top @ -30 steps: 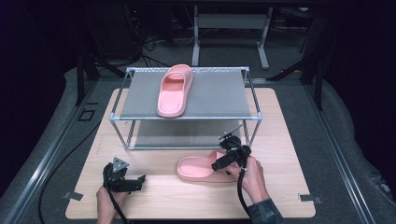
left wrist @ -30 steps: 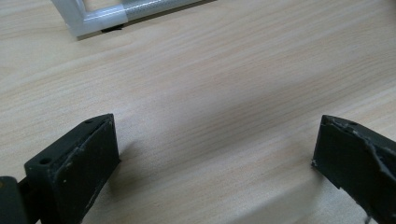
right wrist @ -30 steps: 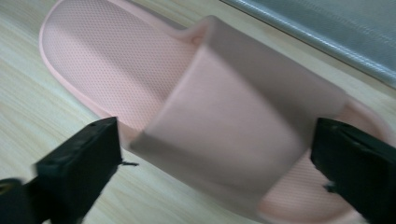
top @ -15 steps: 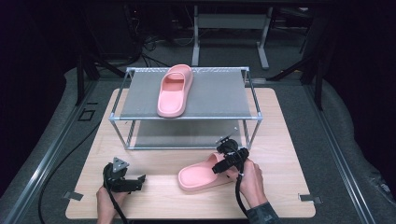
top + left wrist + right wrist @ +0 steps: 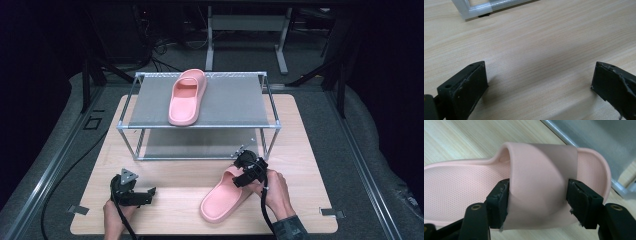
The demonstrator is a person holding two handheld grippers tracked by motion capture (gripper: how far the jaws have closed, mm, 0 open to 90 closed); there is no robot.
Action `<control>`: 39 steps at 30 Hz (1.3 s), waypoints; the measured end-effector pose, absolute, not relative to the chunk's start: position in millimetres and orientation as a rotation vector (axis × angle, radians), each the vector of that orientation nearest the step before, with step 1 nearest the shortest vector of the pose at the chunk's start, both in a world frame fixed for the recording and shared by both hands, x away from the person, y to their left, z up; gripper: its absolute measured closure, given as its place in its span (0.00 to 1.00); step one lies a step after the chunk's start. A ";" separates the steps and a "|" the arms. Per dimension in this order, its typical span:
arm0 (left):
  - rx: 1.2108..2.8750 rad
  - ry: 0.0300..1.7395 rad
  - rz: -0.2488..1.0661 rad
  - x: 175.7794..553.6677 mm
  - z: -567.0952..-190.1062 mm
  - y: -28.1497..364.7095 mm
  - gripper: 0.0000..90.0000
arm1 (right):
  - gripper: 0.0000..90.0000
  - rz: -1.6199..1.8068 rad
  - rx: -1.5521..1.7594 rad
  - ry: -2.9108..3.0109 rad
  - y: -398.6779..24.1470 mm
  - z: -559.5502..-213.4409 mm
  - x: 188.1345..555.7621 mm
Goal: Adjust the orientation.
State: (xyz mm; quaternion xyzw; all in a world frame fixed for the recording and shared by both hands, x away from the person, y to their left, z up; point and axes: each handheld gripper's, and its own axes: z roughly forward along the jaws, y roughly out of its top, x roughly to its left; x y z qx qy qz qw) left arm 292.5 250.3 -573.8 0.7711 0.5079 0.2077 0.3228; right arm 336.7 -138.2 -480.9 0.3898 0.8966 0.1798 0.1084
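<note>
The slipper [image 5: 227, 194] lies on the wooden surface [image 5: 300, 150] toward its near right corner, toe end angled up toward the rack [image 5: 200, 127], which stands along the far half and carries a second slipper [image 5: 186, 96] on its top shelf. The right gripper [image 5: 248, 172] has just been closing its jaws, with the slipper's strap [image 5: 537, 187] between them. In the right gripper view the pads [image 5: 499, 202] press on both edges of the strap and it bulges a little, so I judge it pinched. The left gripper [image 5: 134, 192] rests near the near left corner, jaws spread wide over bare wood with nothing between them.

The strap is soft and curved. If the pinch stays on its edges alone, the slipper could swing, twist or slide out when it is lifted, and the heel might drag on the wood or knock the rack's frame.

The high view gives the layout and the rack's free space. The right gripper view gives the contact itself, which the hand hides from above.
</note>
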 end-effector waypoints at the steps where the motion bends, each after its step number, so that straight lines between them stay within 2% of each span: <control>1: 2.024 1.333 0.545 292.5 -573.8 250.3 0.00 | 0.40 0.547 1.131 2.641 -138.4 -481.0 337.3; 5: 2.024 1.333 0.545 292.5 -573.8 250.3 0.00 | 0.40 0.549 1.177 2.631 -140.0 -480.4 337.8; 6: 2.024 1.333 0.546 292.5 -573.8 250.4 0.00 | 0.38 0.564 1.222 2.625 -141.2 -480.3 337.2; 8: 2.022 1.333 0.547 292.5 -573.9 250.2 0.00 | 0.27 0.522 1.314 2.606 -143.5 -482.3 337.0; 12: 2.024 1.333 0.546 292.5 -573.8 250.3 0.00 | 0.22 0.485 1.451 2.588 -146.0 -493.3 333.9; 19: 2.024 1.333 0.546 292.6 -573.8 250.4 0.00 | 0.27 0.494 1.459 2.541 -151.5 -497.6 326.0; 24: 2.024 1.332 0.545 292.6 -573.8 250.4 0.00 | 0.42 0.529 1.287 2.590 -151.0 -492.5 322.8; 28: 2.024 1.333 0.545 292.6 -573.8 250.4 0.00 | 0.43 0.577 1.273 2.642 -155.4 -492.7 326.0; 32: 2.024 1.333 0.545 292.6 -573.8 250.4 0.00 | 0.34 0.505 1.414 2.638 -163.4 -497.5 325.1; 35: 2.024 1.332 0.545 292.7 -573.8 250.4 0.00 | 0.39 0.524 1.489 2.663 -165.3 -502.5 327.4; 39: 2.024 1.332 0.545 292.7 -573.8 250.4 0.00 | 0.44 0.521 1.429 2.690 -161.8 -500.7 329.7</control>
